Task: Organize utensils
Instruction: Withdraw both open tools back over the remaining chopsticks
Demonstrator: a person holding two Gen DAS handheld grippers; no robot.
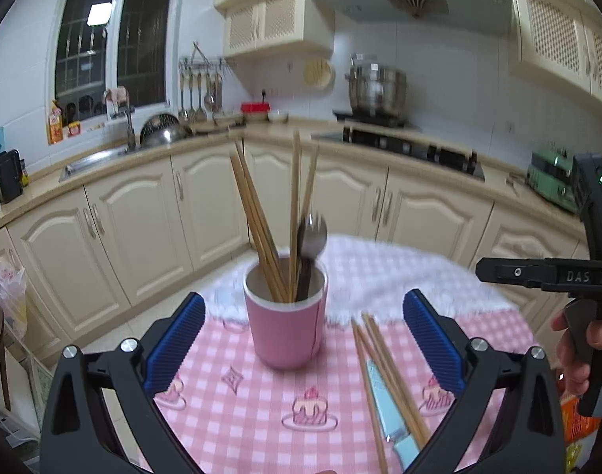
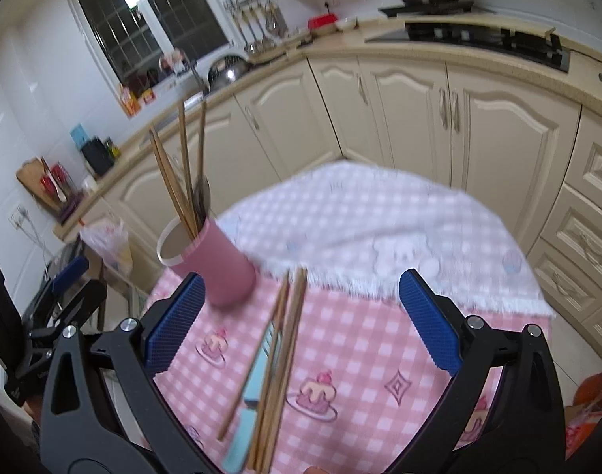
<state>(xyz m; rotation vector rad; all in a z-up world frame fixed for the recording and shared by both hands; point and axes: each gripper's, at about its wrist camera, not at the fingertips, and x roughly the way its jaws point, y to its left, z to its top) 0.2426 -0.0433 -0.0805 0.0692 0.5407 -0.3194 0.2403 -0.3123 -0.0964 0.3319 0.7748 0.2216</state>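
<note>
Pink cup [image 1: 287, 324] holds chopsticks [image 1: 257, 221]; left claw [image 1: 304, 343] open.

The lower ends of the chopsticks [image 1: 261, 217] and the spoon [image 1: 310, 249] are hidden inside the pink cup [image 1: 285, 328]. The spoon bowl is smeared by blur. The blue knife [image 2: 249, 391] and loose chopsticks [image 2: 285, 355] are cut off by the bottom edge.

home kitchen | cabinets [image 1: 143, 233] | stove [image 1: 411, 146] | sink [image 1: 91, 162]

Both wrist views look down close over table, sharing pink cup [image 1: 285, 312], chopsticks [image 2: 279, 359].
</note>
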